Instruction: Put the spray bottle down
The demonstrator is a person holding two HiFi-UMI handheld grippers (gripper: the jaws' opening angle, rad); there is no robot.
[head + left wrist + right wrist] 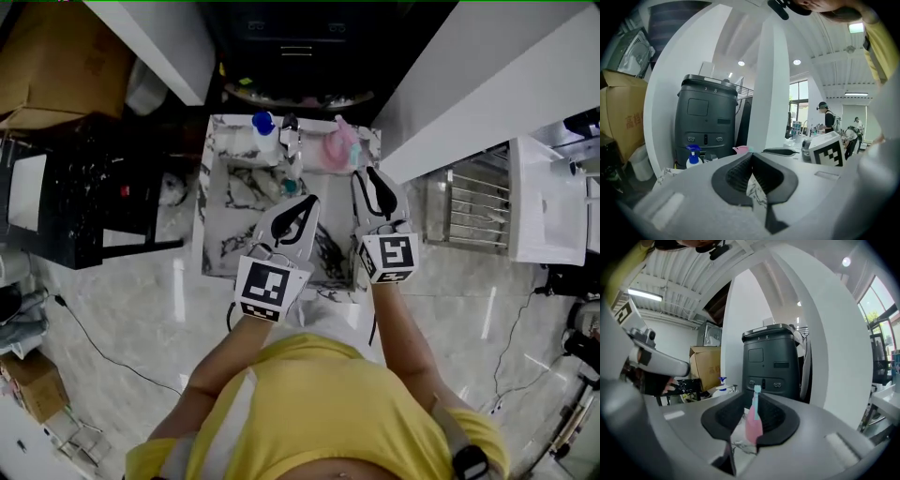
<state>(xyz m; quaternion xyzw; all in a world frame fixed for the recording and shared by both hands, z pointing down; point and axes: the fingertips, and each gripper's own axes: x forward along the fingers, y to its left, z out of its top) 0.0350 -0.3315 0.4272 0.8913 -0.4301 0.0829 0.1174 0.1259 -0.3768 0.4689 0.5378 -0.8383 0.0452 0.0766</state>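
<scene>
A pink spray bottle with a teal top stands upright at the back right of a small marble table. In the right gripper view the bottle shows through the gap between the jaws, a little ahead of them. My right gripper points at it with its jaws partly apart, and the pads do not press on it. My left gripper hovers over the table's middle, its jaws together at the tips with nothing in them.
A white bottle with a blue pump and a chrome item stand at the table's back left. Behind the table is a dark grey machine. A black stand is at left, a white sink unit at right.
</scene>
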